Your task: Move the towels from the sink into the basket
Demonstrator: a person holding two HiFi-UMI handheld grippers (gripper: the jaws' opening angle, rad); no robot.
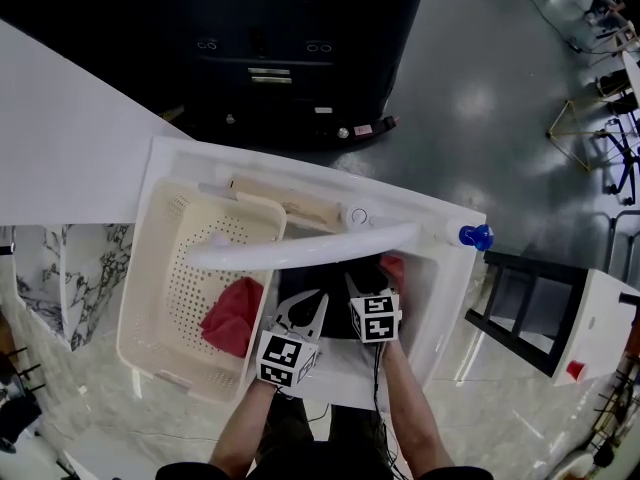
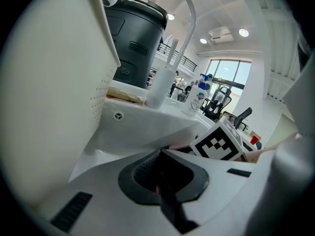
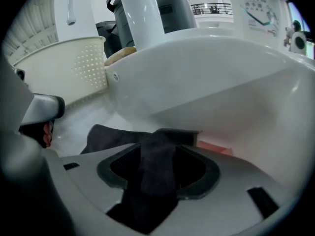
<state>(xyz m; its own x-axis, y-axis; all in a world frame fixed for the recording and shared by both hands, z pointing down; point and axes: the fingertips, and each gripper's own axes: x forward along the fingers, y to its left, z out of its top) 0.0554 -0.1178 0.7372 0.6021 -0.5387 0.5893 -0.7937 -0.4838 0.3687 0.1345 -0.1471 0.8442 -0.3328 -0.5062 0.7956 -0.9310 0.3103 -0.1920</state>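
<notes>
Beyond the far edge of the white desk [image 1: 447, 288] a glossy grey floor [image 1: 480, 98] reflects pale patches of light, with a big dark cabinet [image 1: 270, 48] just behind the desk and a thin gold wire stand [image 1: 575, 133] well off to the far right. A plain white panel [image 1: 60, 138] lies off the desk's left edge above a marble-patterned surface [image 1: 70, 278], and a black open frame [image 1: 520, 308] stands off its right edge beside a white unit [image 1: 605, 318]. Seen from low down, round ceiling lamps [image 2: 243, 32] glow above tall bright windows [image 2: 227, 75] and a black office chair [image 2: 217, 104].
</notes>
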